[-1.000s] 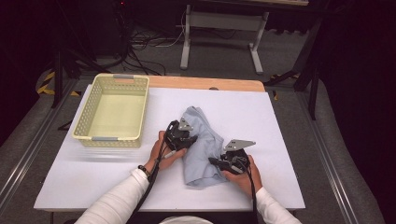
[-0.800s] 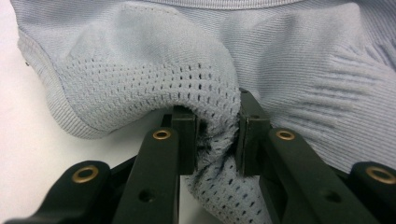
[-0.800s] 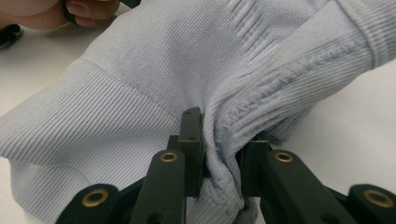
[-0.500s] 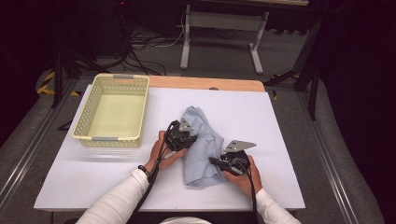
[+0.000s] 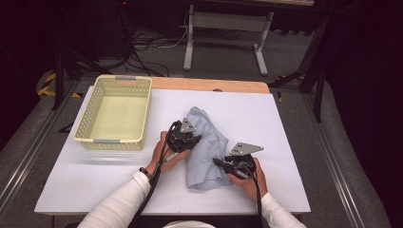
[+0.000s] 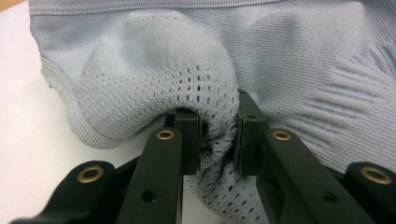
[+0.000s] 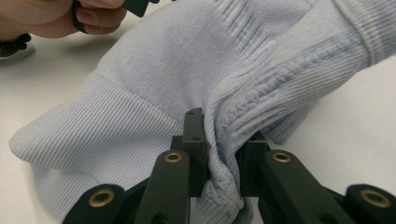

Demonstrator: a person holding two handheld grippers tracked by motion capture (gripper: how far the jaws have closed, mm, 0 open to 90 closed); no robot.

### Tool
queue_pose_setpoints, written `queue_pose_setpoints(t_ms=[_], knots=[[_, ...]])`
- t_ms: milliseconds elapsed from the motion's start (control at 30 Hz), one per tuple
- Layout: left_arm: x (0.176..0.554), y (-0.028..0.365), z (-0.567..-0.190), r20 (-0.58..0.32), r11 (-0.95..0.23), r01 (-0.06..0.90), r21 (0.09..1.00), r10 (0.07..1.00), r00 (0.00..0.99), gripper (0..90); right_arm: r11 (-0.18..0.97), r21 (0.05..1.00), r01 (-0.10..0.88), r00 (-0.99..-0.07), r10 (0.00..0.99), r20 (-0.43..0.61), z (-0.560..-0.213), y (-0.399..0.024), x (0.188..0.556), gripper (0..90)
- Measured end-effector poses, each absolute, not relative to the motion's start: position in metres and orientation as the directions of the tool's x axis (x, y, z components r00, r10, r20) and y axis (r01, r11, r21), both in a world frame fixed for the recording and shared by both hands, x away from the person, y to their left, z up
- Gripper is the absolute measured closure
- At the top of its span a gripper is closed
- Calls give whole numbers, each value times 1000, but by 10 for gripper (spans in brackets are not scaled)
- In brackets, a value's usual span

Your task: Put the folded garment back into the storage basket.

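A pale blue knit garment (image 5: 206,147) lies crumpled in the middle of the white table (image 5: 285,123). My left gripper (image 5: 196,139) is at its left edge, shut on a bunched fold of its mesh fabric (image 6: 217,140). My right gripper (image 5: 219,163) is at its lower right edge, shut on a ribbed fold of the garment (image 7: 222,158). In the right gripper view the person's other hand (image 7: 60,16) shows at the top left, beyond the garment (image 7: 187,60).
A pale yellow plastic basket (image 5: 90,121) stands at the table's back left, nothing in it. A wooden strip (image 5: 209,84) runs along the far edge. Cables and a metal stand (image 5: 225,28) lie on the floor behind.
The left gripper has shifted slightly with the cloth in it. The right gripper has stayed where it was.
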State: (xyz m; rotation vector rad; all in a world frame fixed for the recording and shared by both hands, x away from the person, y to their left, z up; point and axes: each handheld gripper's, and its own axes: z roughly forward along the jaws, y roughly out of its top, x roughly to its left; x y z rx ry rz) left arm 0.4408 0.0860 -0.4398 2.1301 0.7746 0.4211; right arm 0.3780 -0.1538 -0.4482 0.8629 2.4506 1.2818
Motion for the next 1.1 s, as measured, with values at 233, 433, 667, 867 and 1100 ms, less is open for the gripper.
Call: queue_pose_setpoints(t_ms=[233,433,667,867,1100], knots=[[439,87,-437,40,-478,371,796,652,757,760,434,823,367,-798,601,38,-444,-152,374,785],[439,86,-436,40,-477,367,799,651,758,760,438,825,357,-798,602,26,-443,-152,372,786],[439,86,-434,47,-479,359,801,648,760,760,435,830,349,-797,604,19,-442,-151,371,786],[438,86,-433,53,-479,356,803,652,757,760,435,833,343,-795,606,12,-442,-150,370,788],[439,85,-430,73,-490,341,802,647,759,761,424,840,340,-794,607,15,-441,-150,370,788]])
